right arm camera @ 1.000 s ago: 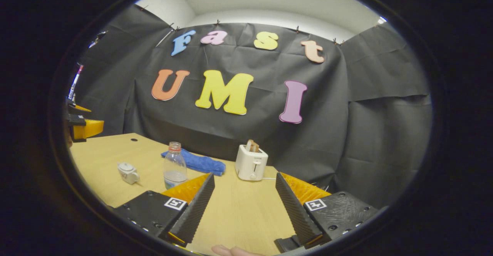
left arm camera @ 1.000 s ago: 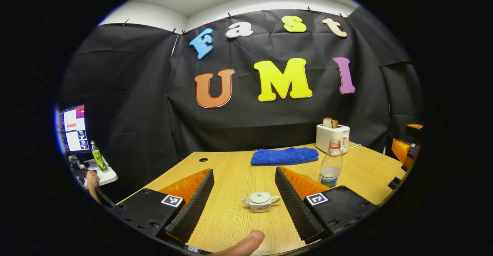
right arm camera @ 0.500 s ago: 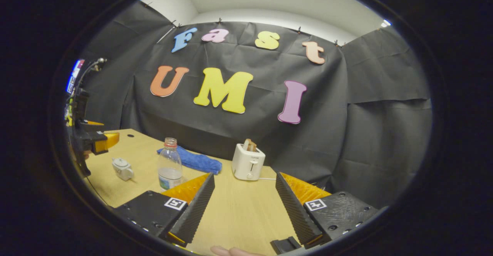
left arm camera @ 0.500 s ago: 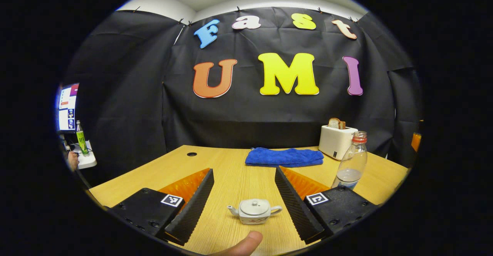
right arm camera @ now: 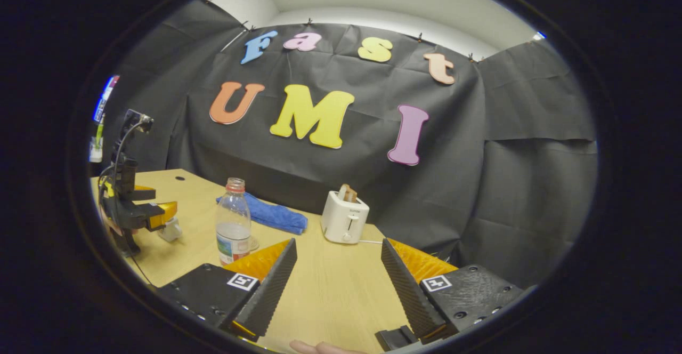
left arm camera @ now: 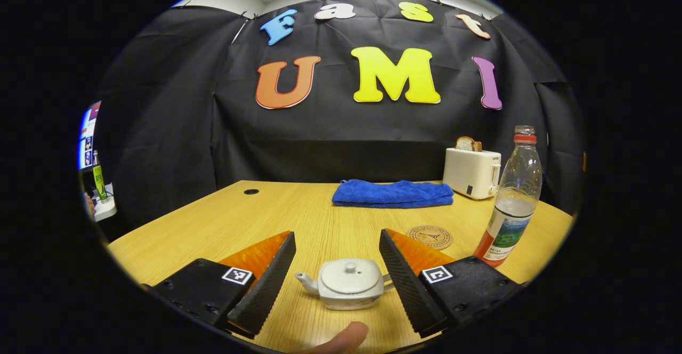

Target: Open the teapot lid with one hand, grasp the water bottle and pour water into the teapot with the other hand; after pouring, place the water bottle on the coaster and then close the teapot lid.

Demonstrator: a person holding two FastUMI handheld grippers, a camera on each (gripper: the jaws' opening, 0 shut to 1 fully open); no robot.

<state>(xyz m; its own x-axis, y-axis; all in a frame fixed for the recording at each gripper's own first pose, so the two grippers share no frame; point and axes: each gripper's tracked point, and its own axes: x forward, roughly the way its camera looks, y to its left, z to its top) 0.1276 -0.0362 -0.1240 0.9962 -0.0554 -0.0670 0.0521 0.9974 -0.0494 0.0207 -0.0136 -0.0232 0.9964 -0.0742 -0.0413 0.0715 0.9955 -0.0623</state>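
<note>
Left tool (left arm camera: 334, 284): fingers spread apart, the teapot (left arm camera: 346, 283) between them, touching neither that we can see. A second ago we logged the teapot smaller and farther ahead; it now sits larger and lower in the left gripper view, so the tool has closed in on it. Lid (left arm camera: 348, 274) on the pot, spout toward the left finger.

Water bottle (left arm camera: 509, 204): upright on the worktop (left arm camera: 277, 212), right of the teapot, partly filled, cap off. In the left gripper view we see it bigger and higher than before. Coaster (left arm camera: 429, 236): flat on the worktop between teapot and bottle, newly in sight behind the right finger.

Right tool (right arm camera: 335, 290): fingers apart, nothing between them, over bare worktop. In the right gripper view we note the left tool (right arm camera: 152, 216) now over the teapot (right arm camera: 170, 230), where half a second ago it stood up and to the left of it.

Also present: blue cloth (left arm camera: 392, 193), toaster (left arm camera: 472, 172) holding bread.
</note>
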